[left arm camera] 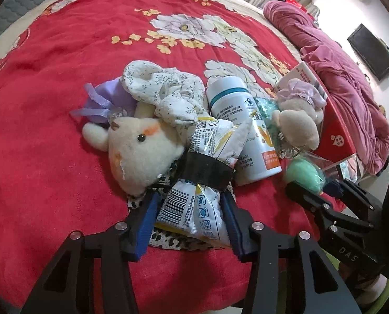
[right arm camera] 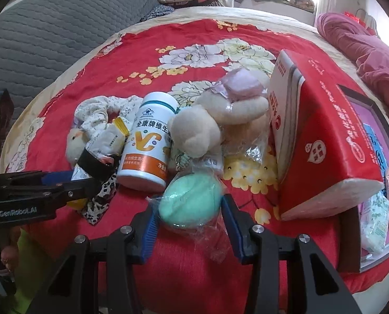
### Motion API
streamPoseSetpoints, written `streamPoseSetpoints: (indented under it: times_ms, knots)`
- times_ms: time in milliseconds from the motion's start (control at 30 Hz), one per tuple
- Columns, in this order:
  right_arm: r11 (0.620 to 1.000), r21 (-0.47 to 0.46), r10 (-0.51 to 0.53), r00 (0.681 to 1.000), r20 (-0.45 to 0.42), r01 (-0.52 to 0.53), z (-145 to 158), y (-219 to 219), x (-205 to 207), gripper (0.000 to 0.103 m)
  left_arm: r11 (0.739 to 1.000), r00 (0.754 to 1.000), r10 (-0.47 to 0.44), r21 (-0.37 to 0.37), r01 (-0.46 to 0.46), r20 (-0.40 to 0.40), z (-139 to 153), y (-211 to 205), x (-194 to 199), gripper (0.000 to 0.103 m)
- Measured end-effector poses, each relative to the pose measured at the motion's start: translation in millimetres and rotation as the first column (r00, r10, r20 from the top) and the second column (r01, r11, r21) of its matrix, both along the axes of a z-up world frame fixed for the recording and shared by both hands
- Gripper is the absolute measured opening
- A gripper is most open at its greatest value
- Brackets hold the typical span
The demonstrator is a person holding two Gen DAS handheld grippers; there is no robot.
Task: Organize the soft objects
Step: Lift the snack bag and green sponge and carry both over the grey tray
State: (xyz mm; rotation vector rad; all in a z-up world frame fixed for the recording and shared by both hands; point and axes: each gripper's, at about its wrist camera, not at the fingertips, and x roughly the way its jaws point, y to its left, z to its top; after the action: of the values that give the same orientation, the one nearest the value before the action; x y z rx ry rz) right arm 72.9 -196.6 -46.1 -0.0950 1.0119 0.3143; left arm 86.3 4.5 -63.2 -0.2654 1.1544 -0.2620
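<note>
My left gripper is shut on a white printed packet bound with a black band, lying over a leopard-print cloth. A cream plush rabbit head sits just left of it, under a floral scrunchie and a purple sachet. My right gripper is closed around a mint green sponge in clear wrap; it also shows in the left wrist view. A beige plush toy with a pink top lies beyond it.
A white vitamin bottle lies in the pile's middle. A red box stands on the right, with a tray of packets beside it. A pink quilt is heaped at the far right. All rest on a red floral bedspread.
</note>
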Motion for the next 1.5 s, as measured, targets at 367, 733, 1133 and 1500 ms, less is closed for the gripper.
streamPoseSetpoints:
  times_ms: [367, 733, 1133, 1500]
  knots:
    - [0.996, 0.093, -0.009, 1.000, 0.024, 0.007, 26.7, -13.0, -13.5, 0.045, 0.999, 0.999, 0.004, -0.035, -0.002, 0.052, 29.8, 0.4, -18.7, 0.046]
    - [0.991, 0.136, -0.023, 0.996, 0.085, 0.011, 57.3, -20.0, -22.8, 0.045, 0.999, 0.994, 0.028, -0.033, -0.025, 0.110, 66.0, -0.7, -31.4, 0.046]
    - [0.987, 0.158, -0.062, 0.981, 0.183, 0.033, 94.7, -41.4, -21.4, 0.045, 1.000, 0.988, -0.001, -0.021, 0.004, 0.152, 92.5, -29.4, -41.4, 0.046]
    - [0.972, 0.208, -0.157, 0.962, 0.223, 0.110, 118.7, -88.1, -13.8, 0.045, 0.999, 0.986, -0.026, -0.018, 0.029, 0.162, 105.8, -64.4, -31.4, 0.046]
